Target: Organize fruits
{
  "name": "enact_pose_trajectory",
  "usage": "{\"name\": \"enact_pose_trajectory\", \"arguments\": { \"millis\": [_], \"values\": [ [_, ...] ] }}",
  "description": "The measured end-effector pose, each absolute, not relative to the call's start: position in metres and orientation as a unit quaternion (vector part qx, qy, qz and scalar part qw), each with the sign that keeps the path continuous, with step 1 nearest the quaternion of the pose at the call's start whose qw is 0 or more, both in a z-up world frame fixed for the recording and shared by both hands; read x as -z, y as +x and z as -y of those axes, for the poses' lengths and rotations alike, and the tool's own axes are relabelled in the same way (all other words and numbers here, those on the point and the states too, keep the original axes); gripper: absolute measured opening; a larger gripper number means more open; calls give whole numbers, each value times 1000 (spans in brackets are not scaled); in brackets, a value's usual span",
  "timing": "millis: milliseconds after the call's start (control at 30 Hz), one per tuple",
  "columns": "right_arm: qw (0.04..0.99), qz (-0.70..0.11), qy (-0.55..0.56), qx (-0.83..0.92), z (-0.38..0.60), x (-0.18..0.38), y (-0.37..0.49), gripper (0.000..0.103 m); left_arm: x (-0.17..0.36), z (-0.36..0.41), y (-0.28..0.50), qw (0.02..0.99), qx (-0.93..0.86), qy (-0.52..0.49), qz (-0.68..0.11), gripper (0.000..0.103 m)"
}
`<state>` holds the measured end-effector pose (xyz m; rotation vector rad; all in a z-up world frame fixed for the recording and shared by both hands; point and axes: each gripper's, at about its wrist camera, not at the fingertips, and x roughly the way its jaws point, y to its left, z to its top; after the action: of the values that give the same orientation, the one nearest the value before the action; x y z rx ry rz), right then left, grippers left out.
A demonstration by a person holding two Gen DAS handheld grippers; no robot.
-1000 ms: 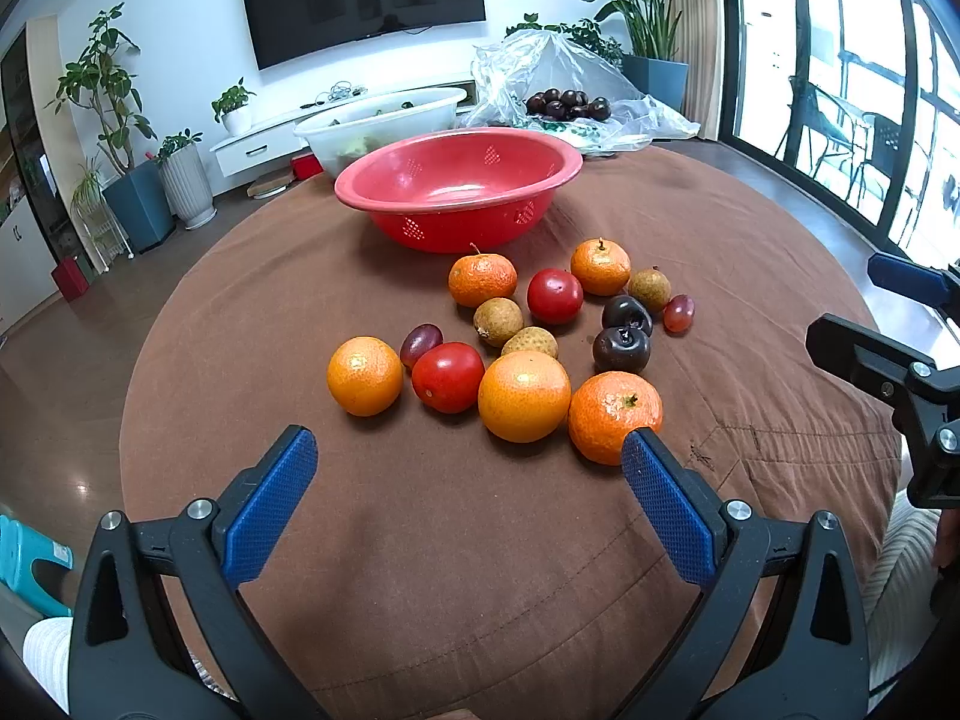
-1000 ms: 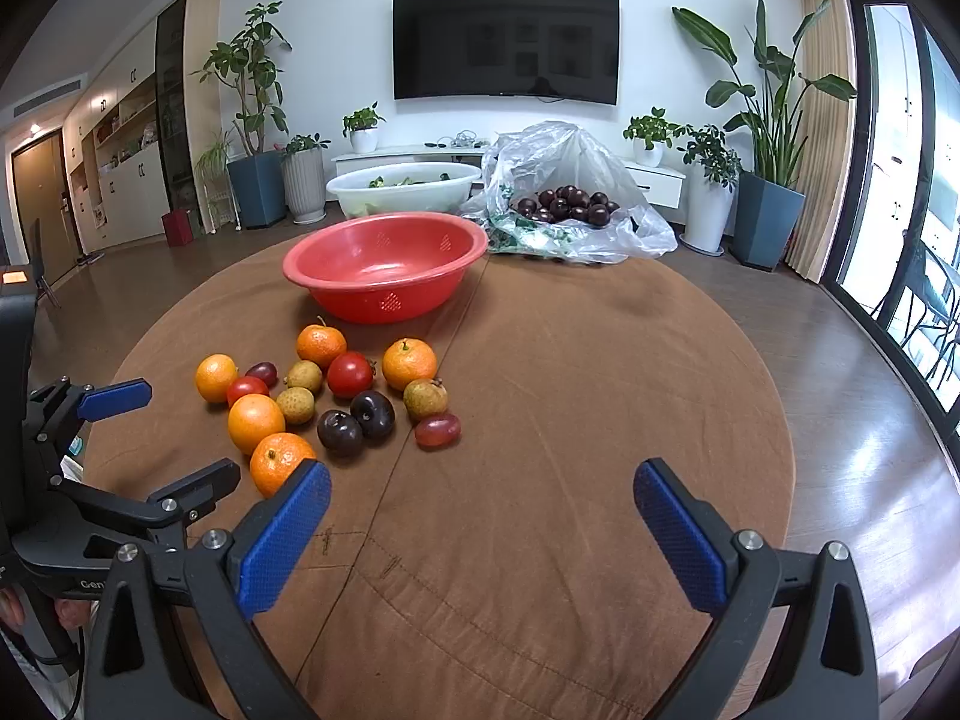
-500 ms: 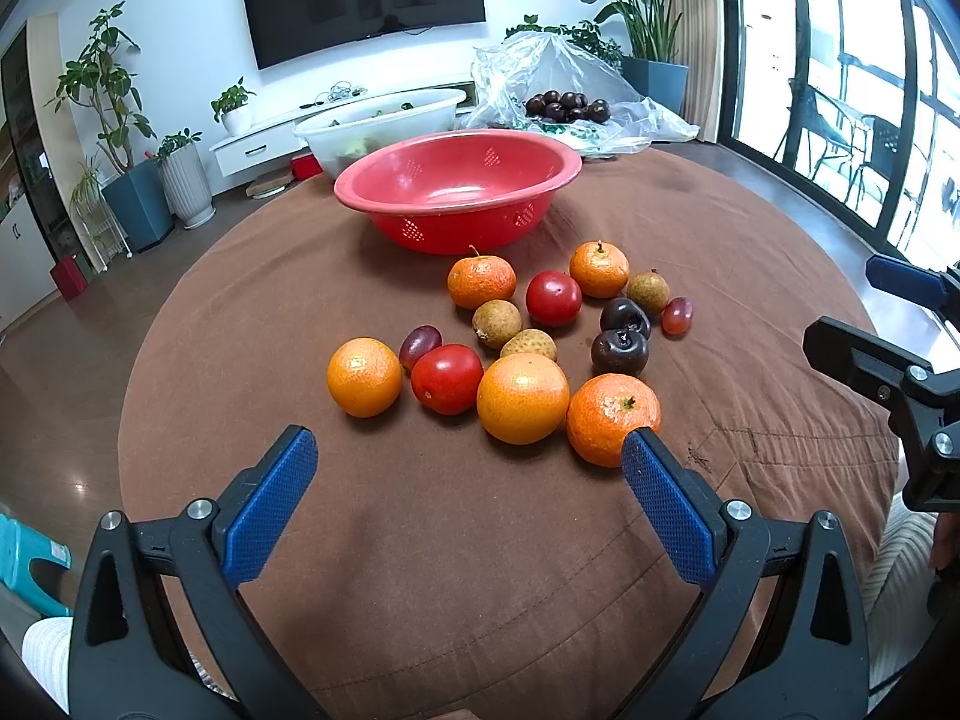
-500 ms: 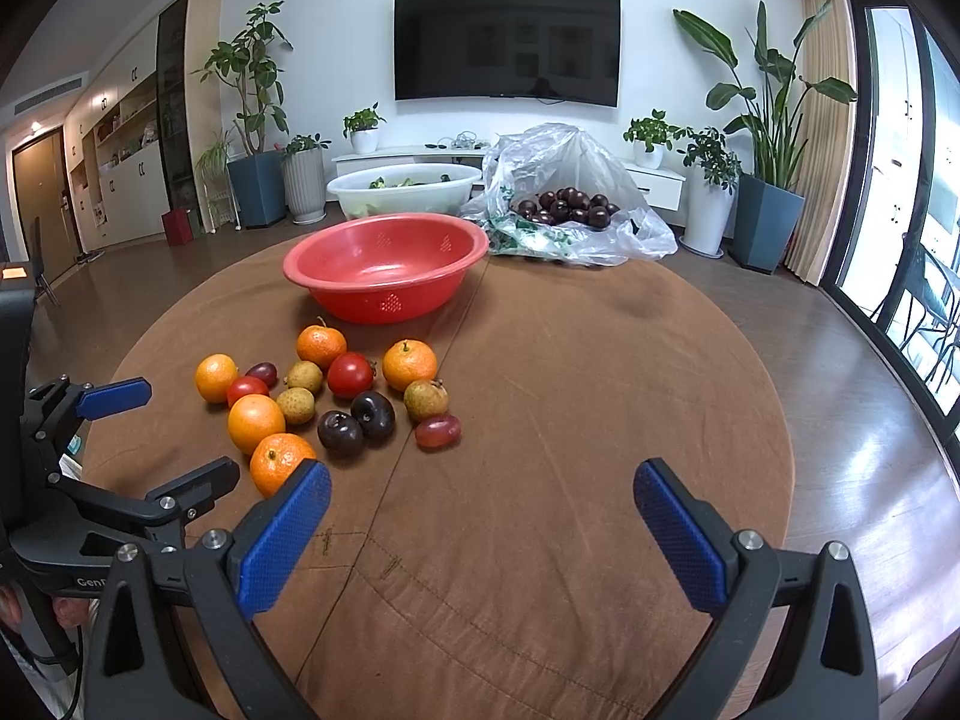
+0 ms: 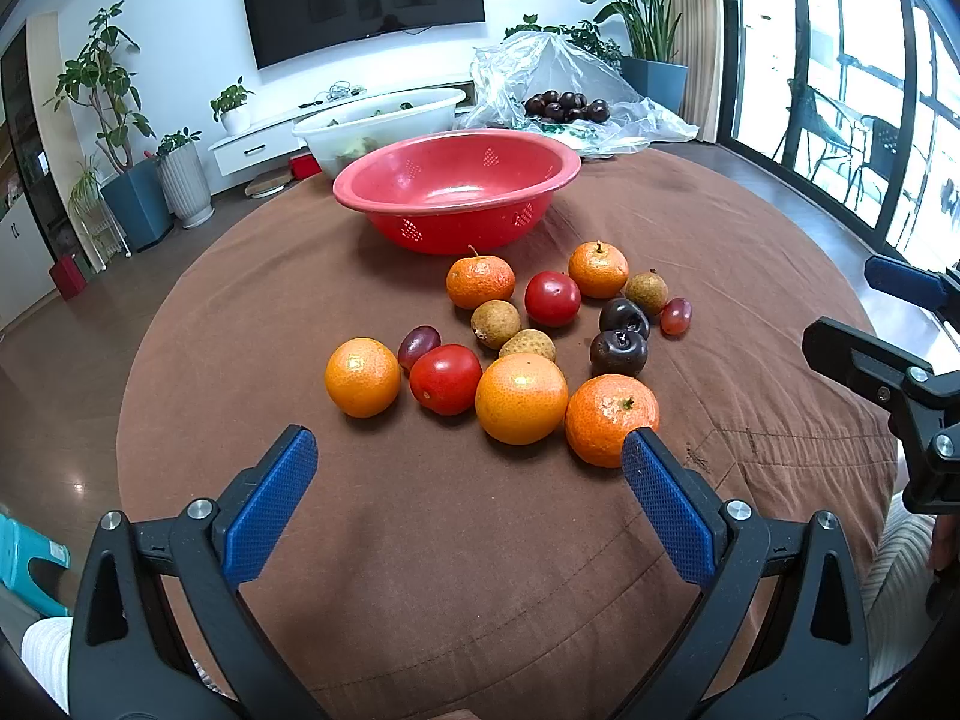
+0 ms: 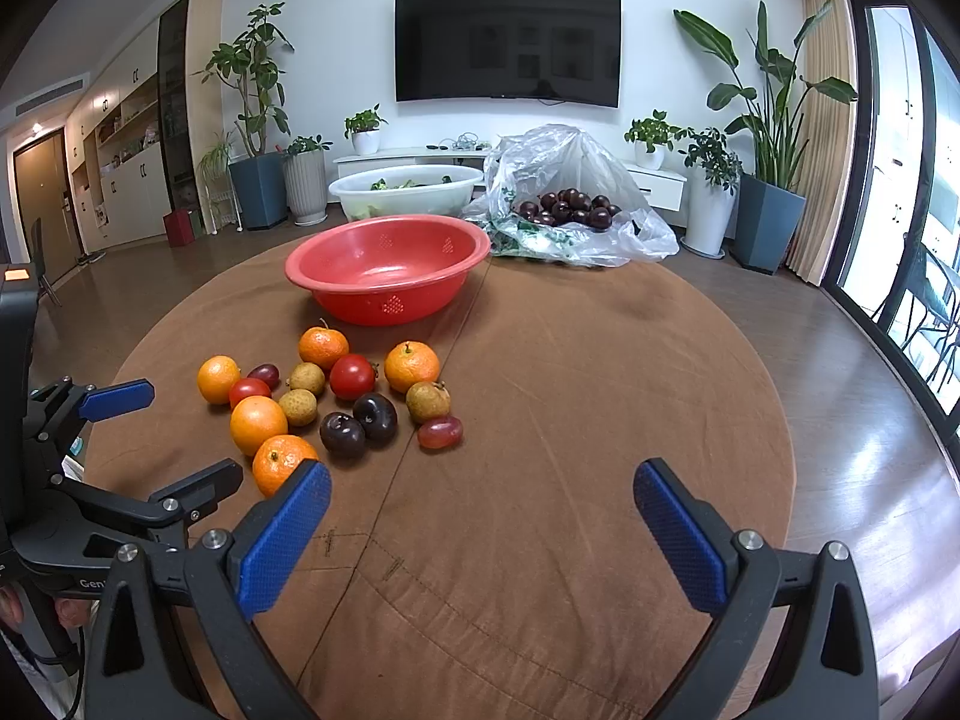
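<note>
A cluster of fruit lies on the brown tablecloth: several oranges (image 5: 521, 399), two tomatoes (image 5: 445, 378), dark plums (image 5: 618, 353), longans (image 5: 495, 324) and red grapes (image 5: 675, 315). The same cluster shows at the left of the right wrist view (image 6: 336, 402). An empty red basin (image 5: 456, 189) (image 6: 387, 267) stands behind the fruit. My left gripper (image 5: 468, 504) is open and empty, just short of the nearest oranges. My right gripper (image 6: 480, 534) is open and empty over bare cloth, to the right of the fruit.
A white basin (image 6: 408, 192) with greens and a clear plastic bag (image 6: 564, 204) of dark plums sit at the table's far edge. The round table's edge (image 6: 774, 420) drops to a wood floor. Potted plants and a TV stand line the back wall.
</note>
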<state>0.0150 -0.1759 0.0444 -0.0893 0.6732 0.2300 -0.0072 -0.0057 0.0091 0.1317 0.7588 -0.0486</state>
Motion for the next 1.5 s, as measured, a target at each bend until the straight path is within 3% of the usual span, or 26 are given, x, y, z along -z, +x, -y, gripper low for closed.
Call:
{"name": "enact_pose_trajectory", "arguments": {
  "millis": [867,1333,1433,1467,1500],
  "values": [
    [937,-328,-46,-115,175,-42,14,103,-11,7,-8,926,24,61,-371,103],
    [929,-333,-51,-154,160,-45,25,103,-15,-21,4,922,29,5,-386,102],
    [926,-336,-55,-165,157,-42,27,102,-13,-26,8,921,33,3,-389,97],
    [924,-337,-58,-169,156,-41,27,101,-12,-26,8,921,33,5,-389,84],
    [923,-337,-60,-174,153,-40,27,96,-11,-27,9,920,33,6,-391,78]
  ]
}}
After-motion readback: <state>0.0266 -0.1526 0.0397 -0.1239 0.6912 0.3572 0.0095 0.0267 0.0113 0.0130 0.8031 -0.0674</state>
